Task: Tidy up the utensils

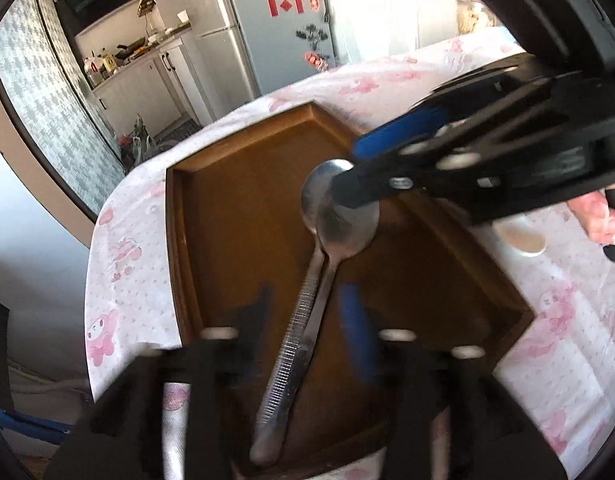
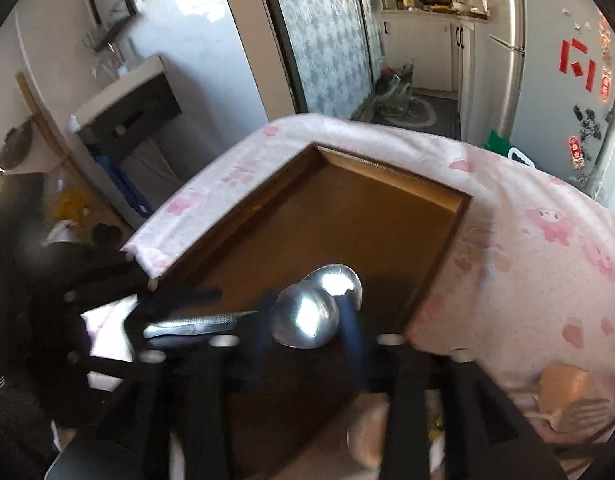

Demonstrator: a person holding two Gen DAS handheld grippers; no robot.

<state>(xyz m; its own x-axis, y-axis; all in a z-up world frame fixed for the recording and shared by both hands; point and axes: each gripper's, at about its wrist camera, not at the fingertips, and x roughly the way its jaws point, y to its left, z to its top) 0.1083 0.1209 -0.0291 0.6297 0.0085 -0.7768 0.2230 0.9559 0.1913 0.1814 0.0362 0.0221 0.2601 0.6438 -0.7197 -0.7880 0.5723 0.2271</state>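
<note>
Spoons [image 1: 339, 224] between both open tongs [image 1: 307, 320].

We observe a counter covered by a white cloth [image 1: 123, 248] printed with pink cartoon figures. Beyond it stands a grey refrigerator [image 1: 267, 20] bearing red stickers. We note white kitchen cabinets [image 1: 147, 80] topped with bottles and a pan, and a patterned sliding door [image 2: 327, 40]. A white cup [image 1: 523, 236] rests on the cloth.

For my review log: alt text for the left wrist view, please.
Two metal spoons lie side by side in a brown wooden tray on a pink-patterned tablecloth. The right gripper reaches in over their bowls, while the left gripper straddles the handles, fingers apart.
</note>
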